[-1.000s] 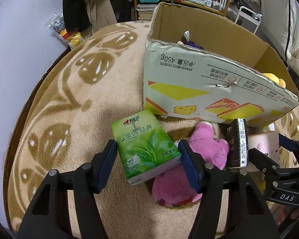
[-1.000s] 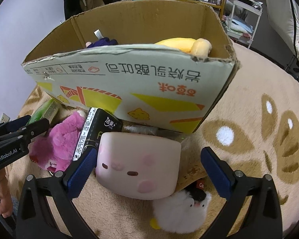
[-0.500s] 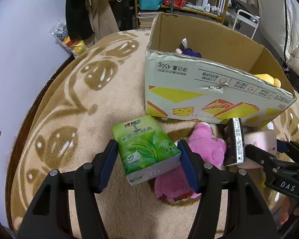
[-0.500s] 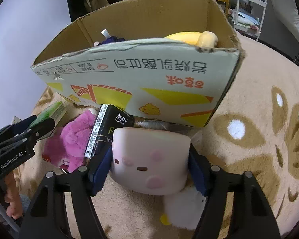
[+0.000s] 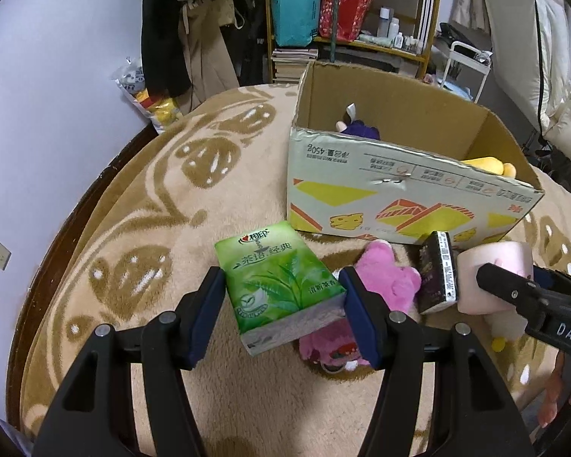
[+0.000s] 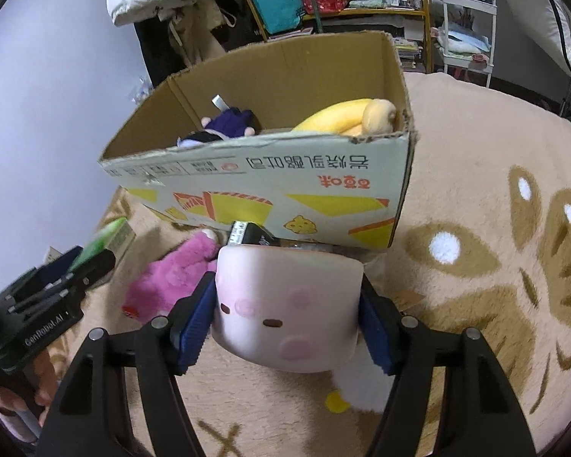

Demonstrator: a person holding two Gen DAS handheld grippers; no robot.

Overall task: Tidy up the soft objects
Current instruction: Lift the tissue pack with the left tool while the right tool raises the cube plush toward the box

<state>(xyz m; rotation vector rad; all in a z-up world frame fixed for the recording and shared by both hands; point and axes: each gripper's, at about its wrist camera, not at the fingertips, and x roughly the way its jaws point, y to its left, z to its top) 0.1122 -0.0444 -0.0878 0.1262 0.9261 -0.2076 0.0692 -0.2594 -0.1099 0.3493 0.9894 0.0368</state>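
With the left gripper (image 5: pixel 281 314) clamping the green tissue pack (image 5: pixel 279 283) and the right gripper (image 6: pixel 285 329) squeezing the pink cube plush (image 6: pixel 287 310) before the cardboard box (image 6: pixel 281 186) near the rug's (image 6: pixel 476 198) left edge, either could catch the rim.

"450g" on carton (image 5: pixel 380 175); "DAS" on right gripper (image 5: pixel 529 297).
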